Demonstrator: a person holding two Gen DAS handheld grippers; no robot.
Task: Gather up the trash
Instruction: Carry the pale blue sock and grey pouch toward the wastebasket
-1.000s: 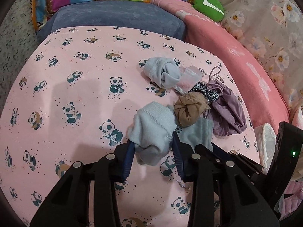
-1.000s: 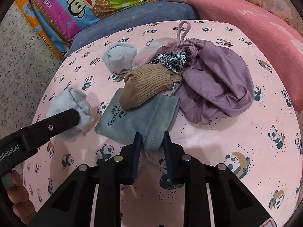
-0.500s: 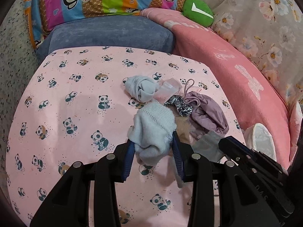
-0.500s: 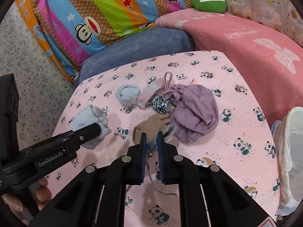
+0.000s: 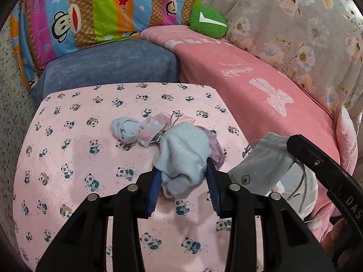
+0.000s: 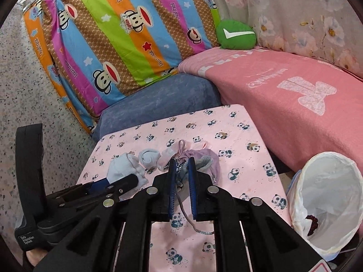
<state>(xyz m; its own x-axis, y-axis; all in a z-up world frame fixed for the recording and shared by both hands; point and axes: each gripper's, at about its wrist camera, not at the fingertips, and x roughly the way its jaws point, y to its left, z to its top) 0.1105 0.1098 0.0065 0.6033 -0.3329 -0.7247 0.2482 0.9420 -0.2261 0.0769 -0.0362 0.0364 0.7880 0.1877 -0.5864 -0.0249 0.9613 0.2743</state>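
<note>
Pouch (image 5: 261, 165) — drawstring end down

Left gripper (image 5: 183, 176) was angled down over the panda sheet (image 5: 74, 149), its blue pads clamped on either side of a bunched light blue sock (image 5: 183, 154) held clear of the sheet. Right gripper (image 6: 181, 174) sat just to its right, also tilted down above the sheet, and its jaws had just been closing, nearly together and pinching the grey drawstring pouch (image 5: 261, 165), which hung off its tips. A bit of a hand (image 6: 34, 255) showed under the left gripper's handle in the right wrist view.
</note>
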